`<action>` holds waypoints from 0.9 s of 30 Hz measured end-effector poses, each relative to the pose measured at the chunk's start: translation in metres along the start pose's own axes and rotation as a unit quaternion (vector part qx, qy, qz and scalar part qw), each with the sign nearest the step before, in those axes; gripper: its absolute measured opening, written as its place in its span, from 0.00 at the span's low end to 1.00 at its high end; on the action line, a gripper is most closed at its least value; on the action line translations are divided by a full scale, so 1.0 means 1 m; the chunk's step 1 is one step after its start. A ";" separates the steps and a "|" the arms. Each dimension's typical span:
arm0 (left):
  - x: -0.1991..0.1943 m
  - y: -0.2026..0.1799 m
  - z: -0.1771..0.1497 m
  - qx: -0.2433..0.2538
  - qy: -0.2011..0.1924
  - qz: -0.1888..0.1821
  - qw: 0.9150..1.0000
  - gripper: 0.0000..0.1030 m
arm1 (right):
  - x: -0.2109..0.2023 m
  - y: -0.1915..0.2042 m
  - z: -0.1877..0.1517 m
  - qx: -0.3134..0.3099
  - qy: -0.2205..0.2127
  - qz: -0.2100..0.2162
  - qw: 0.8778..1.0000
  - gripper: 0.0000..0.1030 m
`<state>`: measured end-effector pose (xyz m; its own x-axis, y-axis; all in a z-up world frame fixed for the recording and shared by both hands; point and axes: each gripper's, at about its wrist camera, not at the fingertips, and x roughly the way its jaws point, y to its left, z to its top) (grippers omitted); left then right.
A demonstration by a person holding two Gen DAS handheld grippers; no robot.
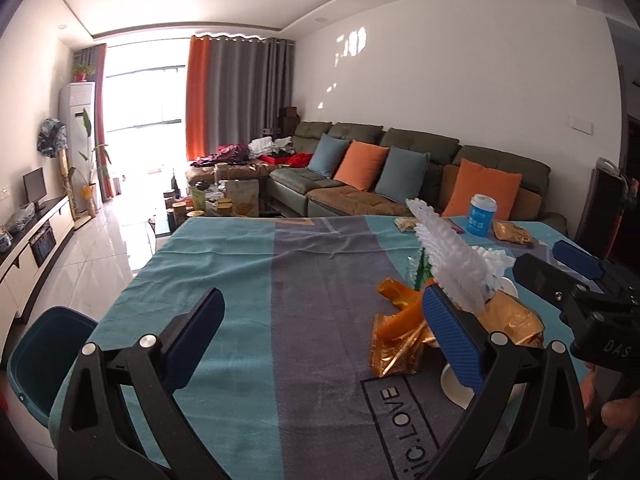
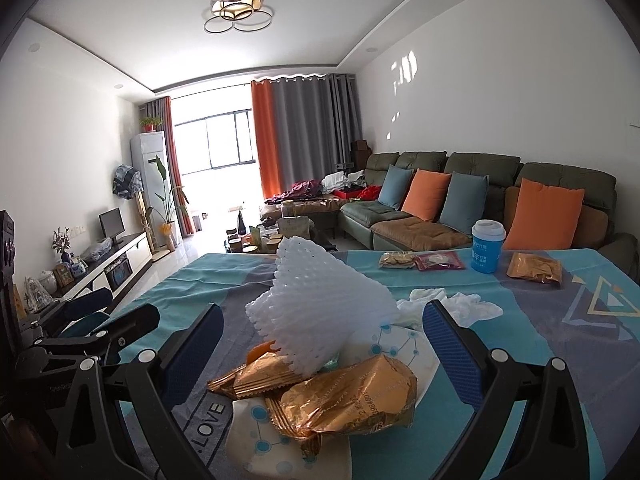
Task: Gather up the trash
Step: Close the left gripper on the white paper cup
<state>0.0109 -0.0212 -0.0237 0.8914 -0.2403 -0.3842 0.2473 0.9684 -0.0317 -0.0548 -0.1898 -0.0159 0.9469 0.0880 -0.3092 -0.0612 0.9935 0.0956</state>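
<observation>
A: Trash heaped on a paper cup [image 2: 280, 436] lying on the tabletop [image 1: 248, 264]: white foam net [image 2: 320, 312] on top, gold wrappers [image 2: 344, 396] beneath, three at a guess.

B: Right gripper [image 2: 324, 344] fingers?

A: Spread wide, either side of the heap, clamped on nothing. Left gripper [image 1: 320, 332] also spread, empty; its right finger [image 1: 452, 336] standing in front of the heap and hiding part of it.

B: Elsewhere?

A: Crumpled tissue [image 2: 460, 304] just behind the heap. Farther back, a row: two snack packets [image 2: 420, 260], one blue cup [image 2: 486, 250], one more gold wrapper [image 2: 534, 268]. Teal bin [image 1: 44, 356] off the tabletop's left edge. Sofa [image 2: 420, 228] behind, four cushions: two orange, two blue.
</observation>
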 end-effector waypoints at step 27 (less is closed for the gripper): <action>0.050 -0.058 -0.034 0.042 0.153 -0.236 0.959 0.50 | 0.049 -0.017 0.014 0.017 0.091 0.088 0.992 0.85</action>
<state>0.0280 -0.0873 -0.0719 0.5227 -0.6076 -0.5980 0.6367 0.7447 -0.2001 -0.0029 -0.2033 -0.0190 0.8501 0.2741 -0.4496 -0.2067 0.9590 0.1939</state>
